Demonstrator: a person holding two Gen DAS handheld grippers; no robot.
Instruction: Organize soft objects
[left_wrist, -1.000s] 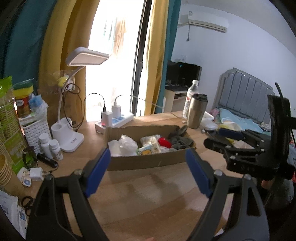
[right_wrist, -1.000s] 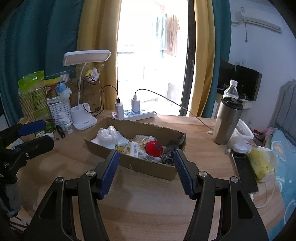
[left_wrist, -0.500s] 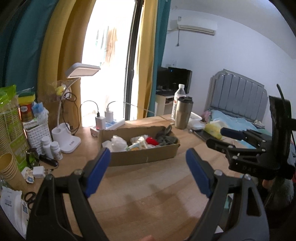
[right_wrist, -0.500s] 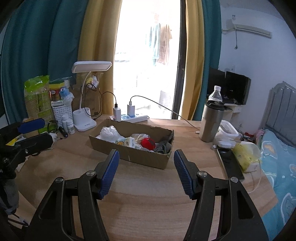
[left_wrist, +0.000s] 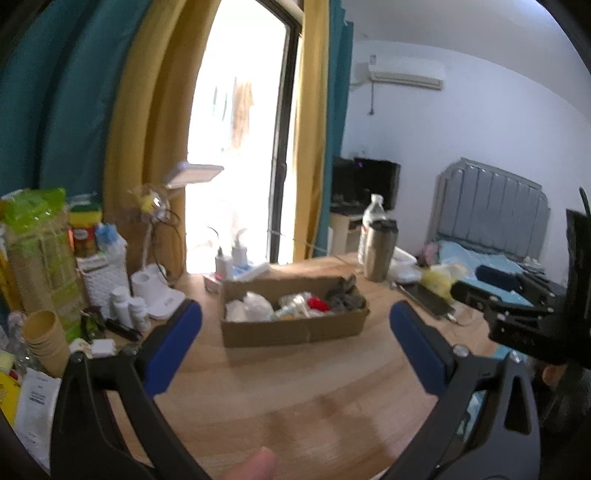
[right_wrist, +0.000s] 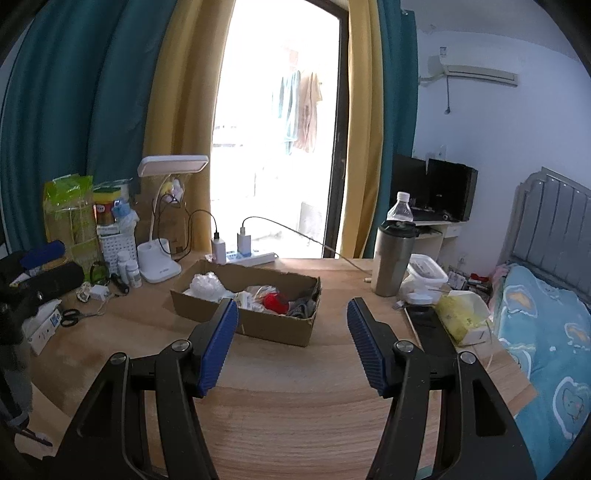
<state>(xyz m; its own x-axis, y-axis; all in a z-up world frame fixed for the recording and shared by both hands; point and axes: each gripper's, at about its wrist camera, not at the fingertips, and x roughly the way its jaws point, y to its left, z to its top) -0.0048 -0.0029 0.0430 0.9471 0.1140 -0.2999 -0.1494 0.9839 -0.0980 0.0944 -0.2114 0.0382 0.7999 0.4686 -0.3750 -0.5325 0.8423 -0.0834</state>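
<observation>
A shallow cardboard box (left_wrist: 295, 330) (right_wrist: 273, 326) lies in the middle of the wooden table. It holds a white plastic bag (left_wrist: 255, 306) (right_wrist: 207, 284), a red ball (left_wrist: 318, 303) (right_wrist: 275, 302), grey socks (left_wrist: 345, 295) (right_wrist: 303, 306) and small packets. My left gripper (left_wrist: 294, 308) hangs well back from the box, its jaws opening wide with nothing between them. In the right wrist view the left gripper (right_wrist: 72, 260) shows at the far left. My right gripper (right_wrist: 292, 305) is open and empty, also short of the box. The left wrist view catches the right gripper (left_wrist: 467, 282) at the right edge.
A white desk lamp (right_wrist: 159, 258), a power strip (right_wrist: 243, 254) with chargers, pill bottles and scissors (right_wrist: 70, 315) crowd the left side. A steel tumbler (right_wrist: 391, 262), a yellow bag (right_wrist: 458, 317) and a black slab (right_wrist: 428, 325) sit right. Beyond the table's right edge is a bed (right_wrist: 546, 325).
Both grippers have drawn back and up from the box, which now looks smaller and farther. The left jaws have spread wider. The right jaws keep the same gap.
</observation>
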